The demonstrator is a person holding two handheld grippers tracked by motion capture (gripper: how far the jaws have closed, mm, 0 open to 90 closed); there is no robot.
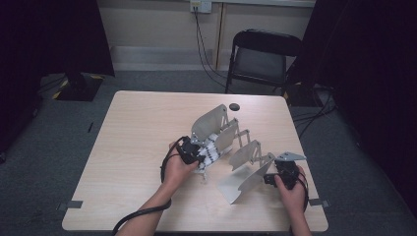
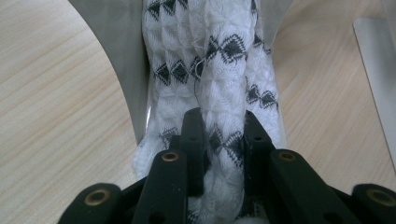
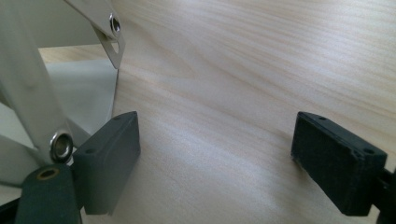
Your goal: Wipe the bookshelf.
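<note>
The left tool (image 2: 219, 140) is clamped on a white black-diamond knitted cloth (image 2: 210, 70) already lodged in the grey metal folding rack (image 1: 236, 147), unreleased; the right tool (image 3: 215, 158) gapes empty beside it.

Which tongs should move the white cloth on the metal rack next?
Left. The left tongs are shut on the white cloth at the metal rack; the right tongs stand open, nothing between them.

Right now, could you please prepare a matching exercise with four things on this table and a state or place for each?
Things:
1. left gripper
2. right gripper
3. white patterned cloth
4. small black disc

States or places:
A. jaws wide apart
B. lies at the table's far edge
C. pinched between black jaws
D. shut on fabric

Pairs: 1-D, 2-A, 3-C, 4-B
</note>
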